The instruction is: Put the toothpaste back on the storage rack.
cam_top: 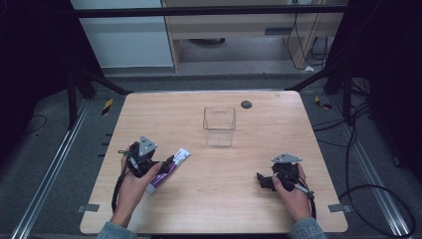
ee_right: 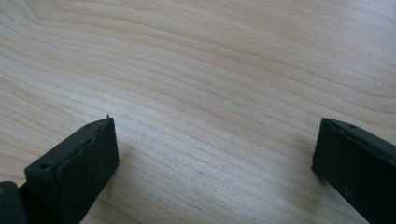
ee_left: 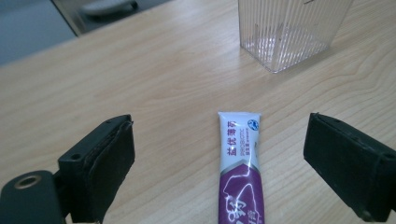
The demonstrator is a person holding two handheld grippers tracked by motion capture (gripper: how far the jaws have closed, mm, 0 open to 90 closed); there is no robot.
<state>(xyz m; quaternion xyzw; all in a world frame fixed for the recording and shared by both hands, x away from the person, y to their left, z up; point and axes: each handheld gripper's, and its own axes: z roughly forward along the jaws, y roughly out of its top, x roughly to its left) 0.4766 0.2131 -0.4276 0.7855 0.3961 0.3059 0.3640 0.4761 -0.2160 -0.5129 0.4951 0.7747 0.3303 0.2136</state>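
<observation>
- Left gripper (ee_left: 217,154): jaws wide apart, straddling the purple-and-white soft tube (ee_left: 240,172), which lies flat on the pale wooden table (cam_top: 214,199), near the clear ribbed plastic box (cam_top: 219,126).
- Right gripper (ee_right: 215,158): jaws wide apart over bare wood, well apart from the box.

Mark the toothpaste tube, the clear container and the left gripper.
toothpaste tube (ee_left: 239,158), left gripper view, white-to-purple middle of the tube.
clear plastic container (cam_top: 219,127), high view, its front wall.
left gripper (ee_left: 219,161), left gripper view, midway between its open jaws, over the tube.
</observation>
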